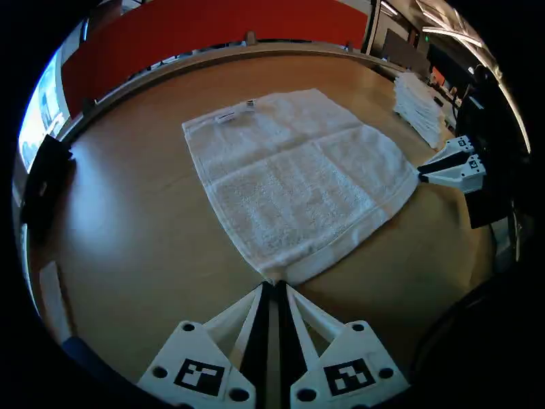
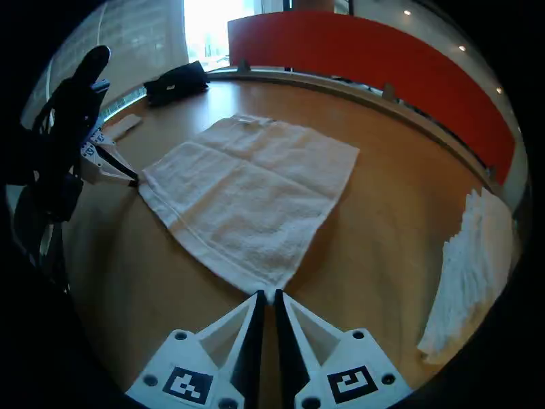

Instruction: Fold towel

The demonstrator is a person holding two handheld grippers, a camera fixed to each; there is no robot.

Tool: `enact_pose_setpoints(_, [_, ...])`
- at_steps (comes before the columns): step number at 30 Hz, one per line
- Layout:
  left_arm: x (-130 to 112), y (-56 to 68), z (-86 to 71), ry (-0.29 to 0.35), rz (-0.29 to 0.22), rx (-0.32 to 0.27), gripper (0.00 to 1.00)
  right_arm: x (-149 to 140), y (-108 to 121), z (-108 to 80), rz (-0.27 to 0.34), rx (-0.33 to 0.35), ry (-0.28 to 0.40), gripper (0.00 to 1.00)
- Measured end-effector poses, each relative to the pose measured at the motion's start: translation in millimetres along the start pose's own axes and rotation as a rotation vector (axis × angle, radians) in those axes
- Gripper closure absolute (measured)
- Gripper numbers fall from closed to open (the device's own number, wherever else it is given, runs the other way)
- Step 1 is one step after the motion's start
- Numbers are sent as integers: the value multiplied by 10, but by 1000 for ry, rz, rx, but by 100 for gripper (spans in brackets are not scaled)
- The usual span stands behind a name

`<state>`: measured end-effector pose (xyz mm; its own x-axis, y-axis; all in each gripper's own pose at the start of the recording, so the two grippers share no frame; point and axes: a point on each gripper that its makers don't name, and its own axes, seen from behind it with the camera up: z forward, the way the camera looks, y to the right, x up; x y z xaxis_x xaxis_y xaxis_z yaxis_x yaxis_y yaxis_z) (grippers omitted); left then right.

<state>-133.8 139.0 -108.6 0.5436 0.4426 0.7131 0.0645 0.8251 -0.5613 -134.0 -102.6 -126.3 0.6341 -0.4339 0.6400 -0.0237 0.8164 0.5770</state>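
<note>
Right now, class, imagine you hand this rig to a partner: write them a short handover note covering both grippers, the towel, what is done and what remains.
Left gripper: fingers closed together on one near corner of the towel, apparently pinching it.
Right gripper: likewise closed on the adjacent corner.
Towel: spread flat and unfolded on the table; a stack of folded towels sits beside it.
Done: both corners gripped, it seems.
Left: lift that edge, carry it over to the far edge, release, and probably fold again.

Wooden table (image 1: 136,225) bears spread towel (image 1: 293,184), towel stack (image 1: 419,105), perhaps black pouch (image 2: 176,82).
</note>
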Motion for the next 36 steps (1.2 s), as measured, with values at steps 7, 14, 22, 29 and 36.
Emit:
enact_pose_setpoints(7, [31,-11,-43,7,-14,-4,92,59,1,-33,-4,-2,13,89])
enact_pose_setpoints(14, [118,5,-179,26,-49,-26,92,219,2,-139,-12,-4,45,89])
enact_pose_setpoints(22, [237,13,-378,51,-77,-45,92,502,5,-340,-17,-9,100,89])
enact_pose_setpoints(29, [362,41,-580,72,-99,-51,92,714,-19,-574,-27,-7,143,89])
enact_pose_setpoints(36, [477,76,-799,95,-127,-53,92,895,-78,-864,-23,0,185,89])
